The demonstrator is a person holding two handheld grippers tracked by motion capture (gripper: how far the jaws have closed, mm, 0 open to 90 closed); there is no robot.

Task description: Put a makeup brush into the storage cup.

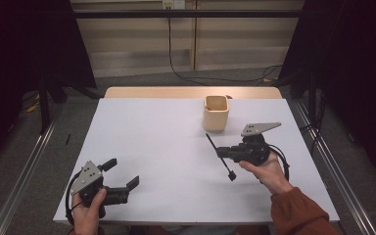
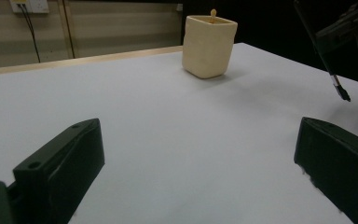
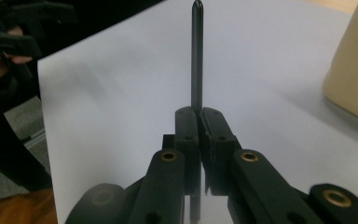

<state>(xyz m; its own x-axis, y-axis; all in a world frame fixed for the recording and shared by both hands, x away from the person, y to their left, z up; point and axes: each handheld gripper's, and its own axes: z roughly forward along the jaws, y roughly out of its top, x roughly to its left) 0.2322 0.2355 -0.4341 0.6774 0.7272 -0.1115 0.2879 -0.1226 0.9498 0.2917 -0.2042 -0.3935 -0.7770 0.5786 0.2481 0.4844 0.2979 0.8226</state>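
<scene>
right gripper [image 1: 222, 152]: held in the person's right hand [image 1: 267, 171], which comes in from the near right edge of the table [image 1: 142, 147] in an orange-brown sleeve [image 1: 298, 213]. the hand cups the gripper body from below and behind; the grey three-cornered plate [image 1: 258, 128] sits on top. the gripper lies roughly level and points toward the person's left, across the table.

its jaws are pressed together on a thin black pen [image 1: 220, 156]. in the right gripper view the pen [image 3: 196, 56] stands straight out past the jaw tips, rounded end farthest away, and the pads [image 3: 187, 128] meet around its shaft; a short stub shows again below the jaws. in the high view the pen crosses the jaw tips at a slant, one end angled away toward the cup, the other end nearer the person, clear of the table.

cream cup [image 1: 216, 112]: upright on the table, beyond the right gripper and a little to the left of its plate, well apart from the pen. the left gripper view shows a small tip poking above its rim.

left gripper [image 1: 122, 176]: held in the left hand [image 1: 89, 208] at the near left corner, fist wrapped round the body from behind, pointing toward the right. jaws spread wide with bare table between them.
</scene>
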